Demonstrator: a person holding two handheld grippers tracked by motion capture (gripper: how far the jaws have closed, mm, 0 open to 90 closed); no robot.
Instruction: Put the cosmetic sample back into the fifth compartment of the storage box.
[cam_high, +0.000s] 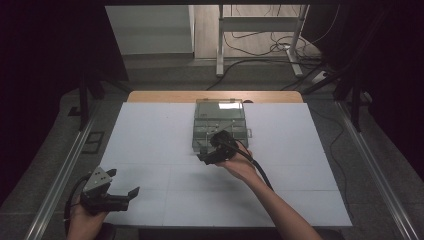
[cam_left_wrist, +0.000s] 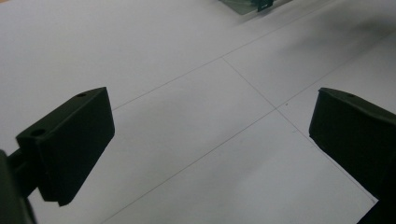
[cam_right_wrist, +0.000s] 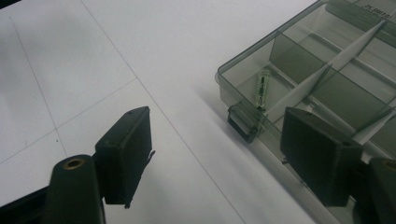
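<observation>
White sheeting covered the counter (cam_high: 150, 150), with a clear plastic box (cam_high: 219, 125) near its far middle. The right tool (cam_right_wrist: 219, 154) stood wide and empty at the box's near edge, one jaw over a compartment, the other outside by the latch (cam_right_wrist: 243, 120). A small tube (cam_right_wrist: 261, 88) lay inside. Closing there might shove the light box or snag its wall. The left tool (cam_left_wrist: 210, 140) waited wide, well apart.
</observation>
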